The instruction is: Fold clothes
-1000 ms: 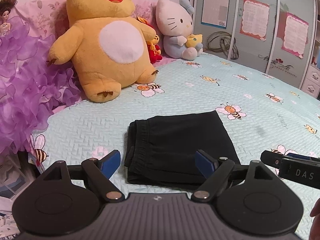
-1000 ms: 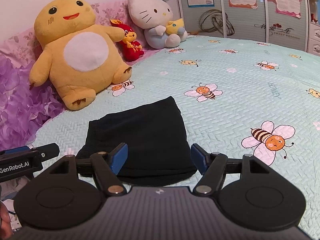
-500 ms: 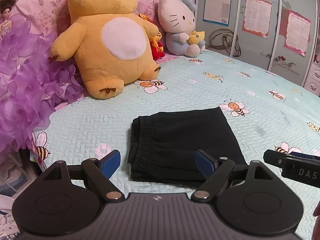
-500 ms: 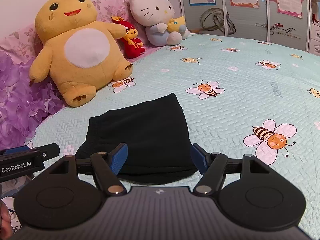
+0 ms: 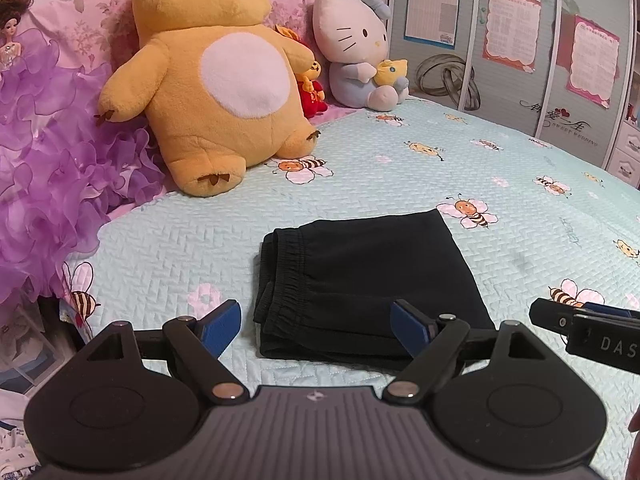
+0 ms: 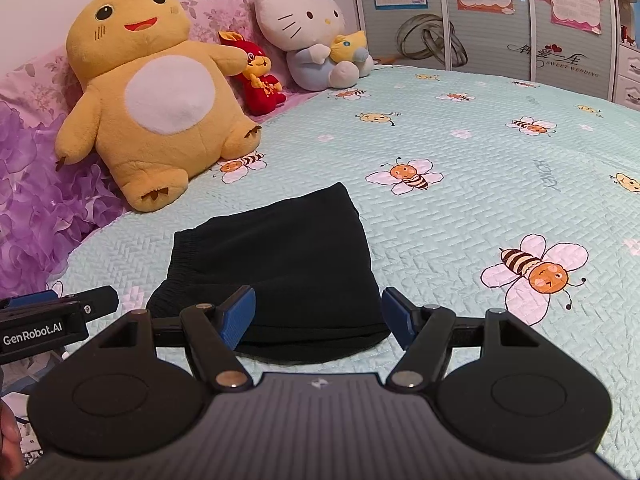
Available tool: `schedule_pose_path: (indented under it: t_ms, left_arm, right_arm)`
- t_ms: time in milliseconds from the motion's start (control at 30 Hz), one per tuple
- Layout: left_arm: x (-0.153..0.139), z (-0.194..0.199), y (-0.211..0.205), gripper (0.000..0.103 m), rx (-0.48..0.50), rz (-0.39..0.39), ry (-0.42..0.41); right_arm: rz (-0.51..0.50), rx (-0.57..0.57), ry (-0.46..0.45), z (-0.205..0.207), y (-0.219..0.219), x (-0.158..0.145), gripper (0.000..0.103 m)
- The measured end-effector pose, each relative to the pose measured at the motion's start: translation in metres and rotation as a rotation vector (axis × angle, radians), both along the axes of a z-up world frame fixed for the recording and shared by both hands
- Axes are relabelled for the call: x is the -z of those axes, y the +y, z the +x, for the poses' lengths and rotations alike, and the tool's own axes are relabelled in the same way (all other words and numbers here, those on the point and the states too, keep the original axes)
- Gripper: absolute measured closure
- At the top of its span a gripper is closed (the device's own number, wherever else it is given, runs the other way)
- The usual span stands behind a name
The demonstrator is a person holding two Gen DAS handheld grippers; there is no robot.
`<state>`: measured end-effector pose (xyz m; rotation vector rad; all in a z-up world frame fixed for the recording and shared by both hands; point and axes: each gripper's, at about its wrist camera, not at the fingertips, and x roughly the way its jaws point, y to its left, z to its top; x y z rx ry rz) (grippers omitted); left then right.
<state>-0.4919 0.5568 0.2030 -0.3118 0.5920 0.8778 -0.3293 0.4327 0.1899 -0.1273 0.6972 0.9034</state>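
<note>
Both the left hand-held gripper (image 5: 316,320) and right hand-held gripper (image 6: 318,316) hover wide open, holding nothing, since the black shorts (image 5: 368,280) look neatly folded on the bed (image 5: 400,176).

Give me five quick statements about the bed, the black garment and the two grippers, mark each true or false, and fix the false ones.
1. The black shorts lie folded on the bee-print bedspread. True.
2. The left gripper is clamped on the shorts. False: its jaws are open and hold nothing.
3. The right gripper is open. True.
4. The yellow plush lies on top of the shorts. False: it sits apart from them, near the pillows.
5. The Hello Kitty plush holds a small yellow toy. True.
</note>
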Motion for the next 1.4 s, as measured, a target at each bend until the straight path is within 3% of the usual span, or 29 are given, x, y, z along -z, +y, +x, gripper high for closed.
schedule_pose_path:
  t_ms: [467,600,733,1167,1400]
  left_arm:
    - [0.002,-0.001,0.005,0.018,-0.004,-0.003,0.002]
    - [0.005,-0.006,0.022,0.017,-0.025,-0.038,-0.015]
    - [0.014,-0.009,0.038,0.017,-0.057,-0.06,-0.01]
    - [0.058,0.008,0.063,0.017,-0.034,-0.136,0.067]
    - [0.064,0.015,0.053,0.017,-0.011,-0.121,0.087]
  right_arm:
    - [-0.006,-0.008,0.004,0.0,0.001,0.003,0.033]
    - [0.0,-0.012,0.023,0.009,0.0,0.007,0.033]
    - [-0.011,0.017,0.046,0.023,-0.002,0.016,0.033]
    - [-0.024,0.001,0.158,0.054,0.008,0.057,0.033]
    - [-0.103,0.038,0.099,0.047,0.012,0.069,0.03]
